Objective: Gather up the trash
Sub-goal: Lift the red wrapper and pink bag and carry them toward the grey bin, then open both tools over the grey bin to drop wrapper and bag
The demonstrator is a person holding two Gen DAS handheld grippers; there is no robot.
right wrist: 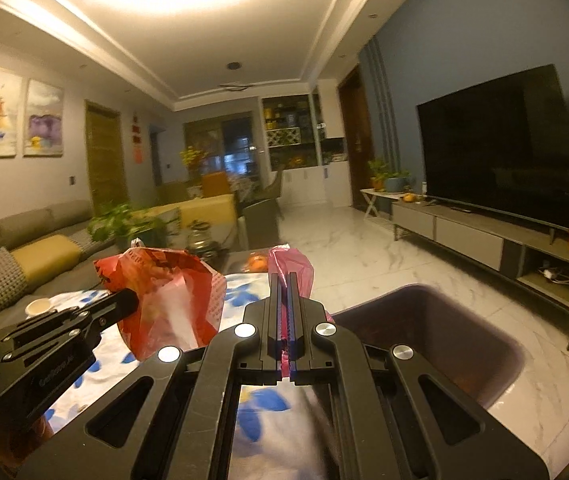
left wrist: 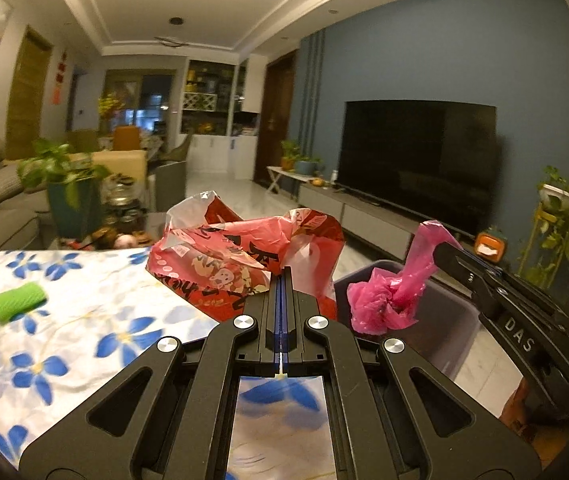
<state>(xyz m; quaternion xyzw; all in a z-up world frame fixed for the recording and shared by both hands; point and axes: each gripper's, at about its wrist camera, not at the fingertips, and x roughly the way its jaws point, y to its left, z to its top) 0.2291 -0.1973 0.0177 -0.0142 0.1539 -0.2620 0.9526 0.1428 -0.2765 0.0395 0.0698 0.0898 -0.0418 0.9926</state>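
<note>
Trash in two bundles hangs over the flowered tablecloth (left wrist: pixel 84 320): a crumpled red printed bag (left wrist: pixel 240 256), pinched at its edge by the closed fingers of the left gripper (left wrist: pixel 282 276), sits at twelve o'clock in the left wrist view, while a knotted pink plastic bag (left wrist: pixel 388 296), clamped by its twisted neck in the shut right gripper (right wrist: pixel 284 280), dangles at two o'clock over the dark bin (left wrist: pixel 436 320). Both holds are thin pinches on slick film, so either bag could probably slip free. The wide red bag could also catch the bin's rim and spill beside it.
</note>
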